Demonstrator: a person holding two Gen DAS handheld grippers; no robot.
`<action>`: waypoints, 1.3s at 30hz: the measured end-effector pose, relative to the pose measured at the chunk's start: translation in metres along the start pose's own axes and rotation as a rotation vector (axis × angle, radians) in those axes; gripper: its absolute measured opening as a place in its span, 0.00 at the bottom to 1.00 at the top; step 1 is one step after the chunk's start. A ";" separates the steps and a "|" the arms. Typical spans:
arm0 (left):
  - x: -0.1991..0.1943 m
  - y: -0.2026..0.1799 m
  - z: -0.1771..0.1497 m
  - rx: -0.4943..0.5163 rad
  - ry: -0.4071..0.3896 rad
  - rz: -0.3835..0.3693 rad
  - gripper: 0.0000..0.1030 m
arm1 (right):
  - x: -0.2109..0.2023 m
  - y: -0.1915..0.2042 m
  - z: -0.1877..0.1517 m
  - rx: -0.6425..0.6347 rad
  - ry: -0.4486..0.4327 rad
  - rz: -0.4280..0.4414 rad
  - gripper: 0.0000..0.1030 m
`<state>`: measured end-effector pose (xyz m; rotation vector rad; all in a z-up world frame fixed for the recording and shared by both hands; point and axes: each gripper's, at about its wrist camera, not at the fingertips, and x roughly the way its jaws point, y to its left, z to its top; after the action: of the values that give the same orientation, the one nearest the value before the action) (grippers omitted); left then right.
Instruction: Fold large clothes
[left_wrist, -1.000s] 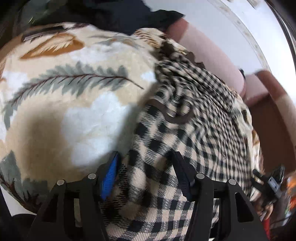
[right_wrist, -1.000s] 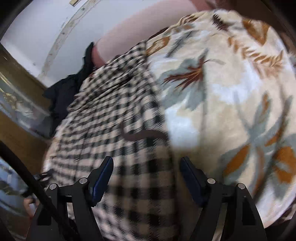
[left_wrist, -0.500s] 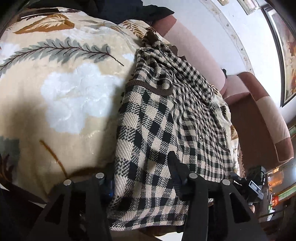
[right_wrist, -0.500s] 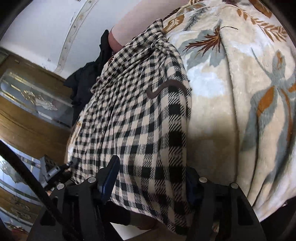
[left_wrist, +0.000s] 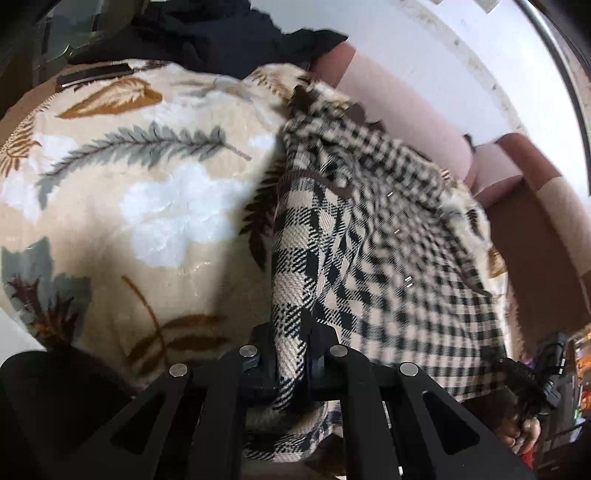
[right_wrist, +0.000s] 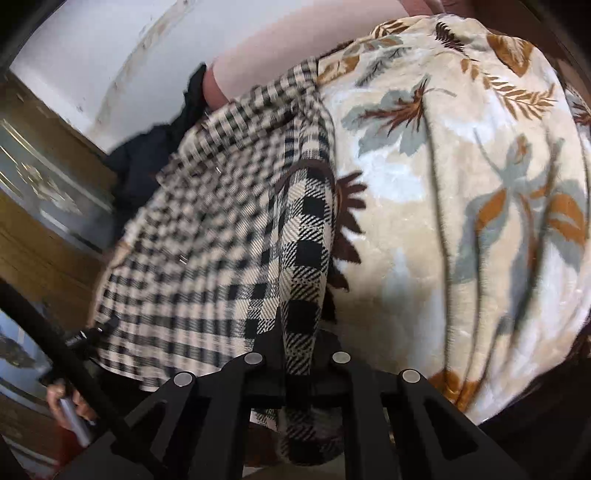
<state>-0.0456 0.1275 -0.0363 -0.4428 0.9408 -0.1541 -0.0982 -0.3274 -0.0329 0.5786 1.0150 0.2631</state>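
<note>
A black-and-cream checked garment with brown trim lies on a leaf-patterned blanket. My left gripper is shut on the garment's near left hem, the cloth bunched between its black fingers and lifted off the blanket. In the right wrist view the same garment stretches away to the left, and my right gripper is shut on its near right hem, a fold of check pinched upright between the pads. The other gripper and a hand show at the far right of the left wrist view.
The blanket covers a pink and brown sofa. A heap of dark clothes lies at the blanket's far end. A wooden cabinet with glass stands by the white wall.
Both grippers have gone from open around the hem to shut on it. The near hem has been gathered into folds and raised, and both hands have drawn back slightly.
</note>
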 end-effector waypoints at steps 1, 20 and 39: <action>-0.007 -0.004 -0.002 0.009 -0.004 -0.003 0.07 | -0.008 -0.001 -0.001 0.005 0.000 0.027 0.08; -0.045 -0.031 0.014 0.064 -0.054 -0.048 0.07 | -0.031 0.040 0.041 -0.131 -0.004 0.094 0.08; 0.131 -0.039 0.243 -0.065 -0.095 0.057 0.07 | 0.121 0.029 0.281 -0.001 -0.138 -0.075 0.08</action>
<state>0.2305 0.1233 0.0062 -0.4785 0.8661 -0.0507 0.2060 -0.3403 0.0070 0.5495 0.9014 0.1552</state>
